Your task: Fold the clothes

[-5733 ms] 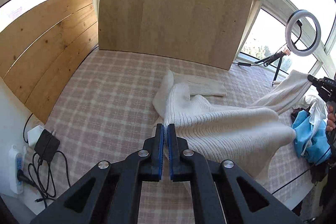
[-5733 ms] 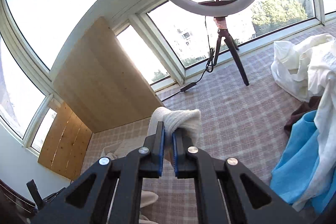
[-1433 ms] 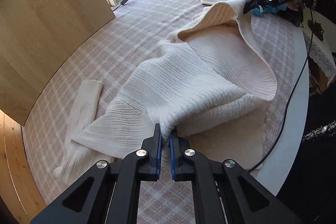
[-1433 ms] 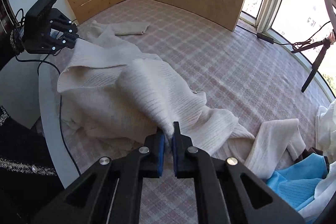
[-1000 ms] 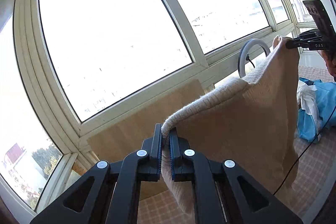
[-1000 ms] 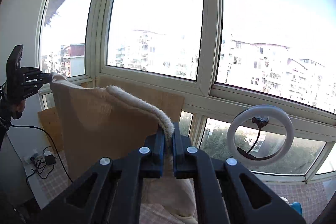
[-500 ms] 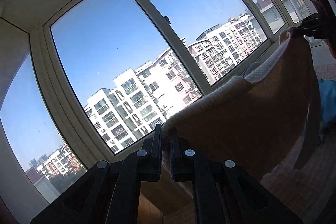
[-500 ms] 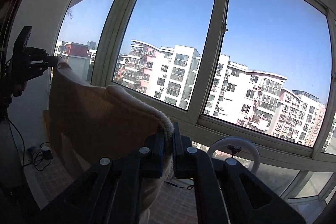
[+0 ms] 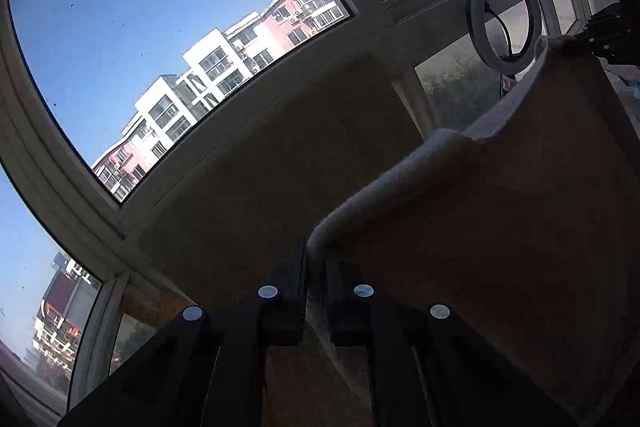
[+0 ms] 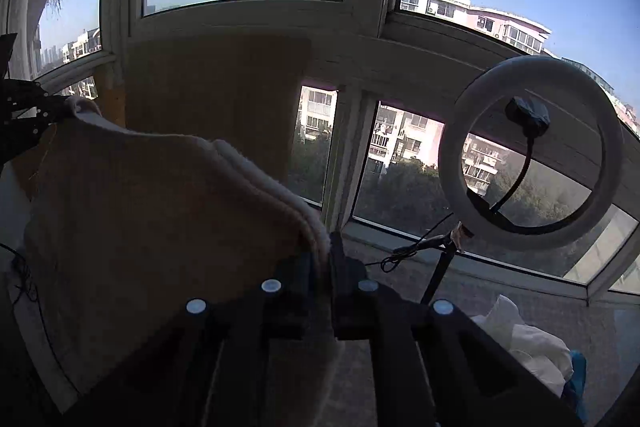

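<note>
A cream knitted sweater (image 9: 500, 227) hangs in the air, stretched between both grippers, its upper edge sagging in a curve. My left gripper (image 9: 316, 259) is shut on one corner of that edge. The right gripper (image 9: 600, 39) shows far right in the left wrist view, pinching the other corner. In the right wrist view the sweater (image 10: 160, 219) fills the lower left, and my right gripper (image 10: 326, 255) is shut on its doubled edge. The left gripper (image 10: 44, 107) holds the far corner at the left edge. The sweater's lower part is hidden.
A ring light (image 10: 532, 155) on a tripod stands by the windows. A wooden board (image 10: 216, 99) leans against the window frame. A pile of white and blue clothes (image 10: 536, 351) lies at the lower right. The checked surface is barely visible below.
Both grippers have tilted down slightly from the sky view; the ring light and board have come back into view. The sweater stays stretched in the air between them.
</note>
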Demonstrator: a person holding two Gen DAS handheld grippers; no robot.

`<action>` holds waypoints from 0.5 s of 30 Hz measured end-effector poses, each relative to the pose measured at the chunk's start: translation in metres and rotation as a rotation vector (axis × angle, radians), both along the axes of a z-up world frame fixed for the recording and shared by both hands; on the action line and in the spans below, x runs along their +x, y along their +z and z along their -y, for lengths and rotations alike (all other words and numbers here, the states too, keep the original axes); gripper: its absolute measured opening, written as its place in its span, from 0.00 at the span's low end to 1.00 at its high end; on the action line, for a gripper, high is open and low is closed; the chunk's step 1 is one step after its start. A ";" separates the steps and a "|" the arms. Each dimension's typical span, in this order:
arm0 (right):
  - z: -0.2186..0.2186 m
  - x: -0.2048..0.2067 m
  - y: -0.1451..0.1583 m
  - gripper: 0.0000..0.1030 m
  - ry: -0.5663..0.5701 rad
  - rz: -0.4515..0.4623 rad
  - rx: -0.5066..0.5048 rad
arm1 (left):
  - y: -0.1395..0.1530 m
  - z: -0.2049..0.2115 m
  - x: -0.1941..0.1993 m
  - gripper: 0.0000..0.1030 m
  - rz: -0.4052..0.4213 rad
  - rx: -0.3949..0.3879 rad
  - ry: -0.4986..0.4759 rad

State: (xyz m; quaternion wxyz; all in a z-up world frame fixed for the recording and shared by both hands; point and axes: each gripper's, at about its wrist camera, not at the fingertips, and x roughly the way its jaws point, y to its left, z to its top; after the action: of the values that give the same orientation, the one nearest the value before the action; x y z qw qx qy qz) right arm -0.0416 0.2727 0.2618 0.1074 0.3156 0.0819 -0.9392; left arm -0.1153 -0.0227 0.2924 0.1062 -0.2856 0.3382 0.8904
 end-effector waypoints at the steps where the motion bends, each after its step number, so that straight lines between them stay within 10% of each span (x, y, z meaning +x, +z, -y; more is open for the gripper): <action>1: -0.003 -0.011 -0.022 0.12 -0.013 0.057 -0.009 | -0.037 -0.007 -0.027 0.13 0.051 -0.055 0.049; 7: -0.023 -0.069 -0.150 0.15 -0.088 0.384 -0.074 | -0.136 0.024 -0.041 0.11 0.285 0.062 0.076; 11: -0.059 0.007 -0.178 0.39 -0.083 0.462 -0.170 | -0.159 0.066 0.009 0.27 0.410 0.184 0.042; 15: -0.076 0.090 -0.217 0.42 -0.143 0.545 -0.191 | -0.199 0.085 0.064 0.42 0.549 0.262 0.058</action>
State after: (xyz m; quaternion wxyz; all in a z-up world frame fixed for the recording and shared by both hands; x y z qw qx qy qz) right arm 0.0481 0.3484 0.0452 0.0884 0.5494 -0.0612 -0.8286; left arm -0.0510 -0.1073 0.0931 0.2042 -0.5090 0.1711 0.8185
